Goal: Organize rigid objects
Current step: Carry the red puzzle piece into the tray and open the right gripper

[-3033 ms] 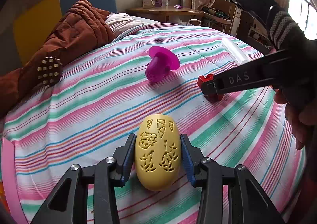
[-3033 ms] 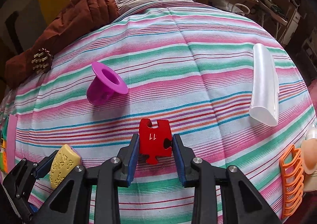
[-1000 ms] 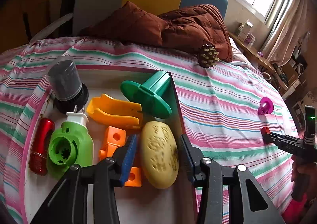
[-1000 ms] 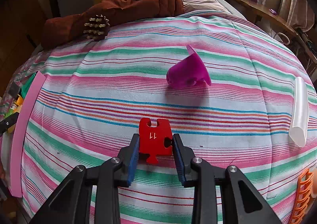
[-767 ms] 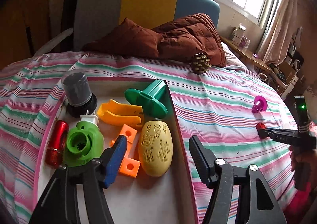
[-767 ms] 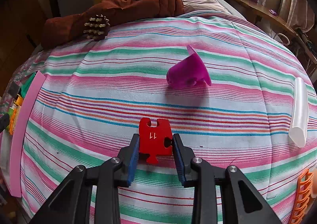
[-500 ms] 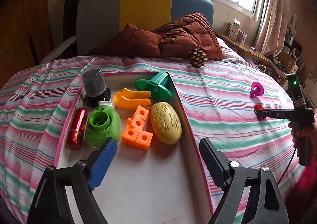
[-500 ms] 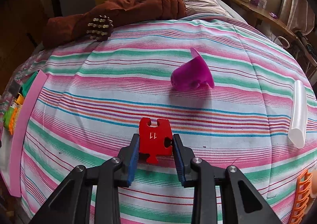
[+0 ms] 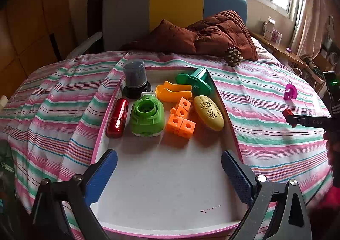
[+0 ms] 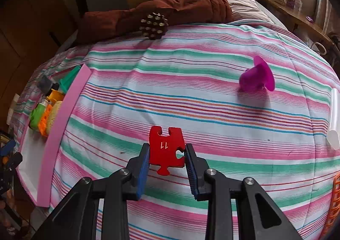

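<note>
My left tongs (image 9: 169, 167) hang above the near, bare part of the pink-rimmed tray (image 9: 97, 144), and their jaws are opening wide with nothing between them. The yellow egg-shaped piece (image 9: 208, 112) lies inside the tray, against the right wall, just beside the orange blocks (image 9: 180, 119). I judge this corner was chosen because it was the free gap in the row of things: the green sharpener-like toy (image 9: 147, 115), the red capsule (image 9: 117, 117), the dark jar (image 9: 135, 78), the orange scoop (image 9: 173, 91) and the green spool (image 9: 195, 82) fill the far half.

My right tongs (image 10: 166, 160) are clamped on the red puzzle piece (image 10: 166, 148). The pads press its two side edges, so the flat face with the number stays toward the camera and the piece cannot turn. It is held over the striped bed cover (image 10: 191, 95), well apart from the tray, whose pink edge I see at the left of the right wrist view.

I think the puzzle piece goes into the tray next; the near half is free for it. The purple funnel (image 10: 256, 78), the spiky brown ball (image 10: 154, 25) and the clear tube (image 10: 334, 121) are not yet collected from the bed.
</note>
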`<state>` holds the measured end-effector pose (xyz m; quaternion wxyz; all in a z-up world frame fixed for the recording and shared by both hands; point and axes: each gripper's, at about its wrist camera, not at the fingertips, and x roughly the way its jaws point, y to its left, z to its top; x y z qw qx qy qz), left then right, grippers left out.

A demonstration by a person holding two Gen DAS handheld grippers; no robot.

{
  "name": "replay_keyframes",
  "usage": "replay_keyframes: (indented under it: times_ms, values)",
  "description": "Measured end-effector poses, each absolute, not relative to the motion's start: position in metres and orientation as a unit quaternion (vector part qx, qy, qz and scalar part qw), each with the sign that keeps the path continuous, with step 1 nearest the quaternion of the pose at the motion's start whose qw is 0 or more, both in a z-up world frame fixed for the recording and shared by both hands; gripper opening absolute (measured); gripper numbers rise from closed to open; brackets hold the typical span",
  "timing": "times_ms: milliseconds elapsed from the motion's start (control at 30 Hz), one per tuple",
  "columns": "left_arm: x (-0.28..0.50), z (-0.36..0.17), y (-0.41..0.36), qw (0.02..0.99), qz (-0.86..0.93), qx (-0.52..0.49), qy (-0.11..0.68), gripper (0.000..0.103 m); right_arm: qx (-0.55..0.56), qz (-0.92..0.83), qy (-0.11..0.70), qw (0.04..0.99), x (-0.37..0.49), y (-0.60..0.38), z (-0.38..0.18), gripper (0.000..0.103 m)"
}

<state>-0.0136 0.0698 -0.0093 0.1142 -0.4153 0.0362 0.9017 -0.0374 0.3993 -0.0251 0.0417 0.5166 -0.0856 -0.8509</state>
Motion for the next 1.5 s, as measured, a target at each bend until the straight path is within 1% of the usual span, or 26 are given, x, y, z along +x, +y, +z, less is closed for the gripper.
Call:
replay_keyframes:
  times_ms: [267,467,667,1033,1367,1500]
  values:
    - [-0.011,-0.009,0.056,0.093,0.902,-0.421,0.036,0.1,0.489,-0.862,-0.087,0.1,-0.031,0.326,0.006,0.032]
    - [-0.009,-0.013,0.037,0.077,0.899,-0.431,0.023,0.1,0.484,-0.859,-0.076,0.148,-0.032,0.262,0.013,0.032]
    - [-0.004,-0.011,0.019,0.065,0.899,-0.433,0.017,0.1,0.487,-0.852,-0.058,0.185,-0.039,0.208,0.013,0.032]
    - [0.006,-0.01,-0.007,0.041,0.901,-0.431,0.02,0.1,0.512,-0.829,-0.03,0.223,-0.056,0.137,-0.005,0.032]
    - [0.008,-0.011,-0.014,0.029,0.9,-0.434,0.018,0.1,0.524,-0.816,-0.038,0.242,-0.075,0.099,-0.021,0.032]
    - [0.009,-0.011,-0.02,0.029,0.9,-0.435,0.006,0.1,0.522,-0.81,-0.064,0.261,-0.071,0.103,-0.018,0.033]
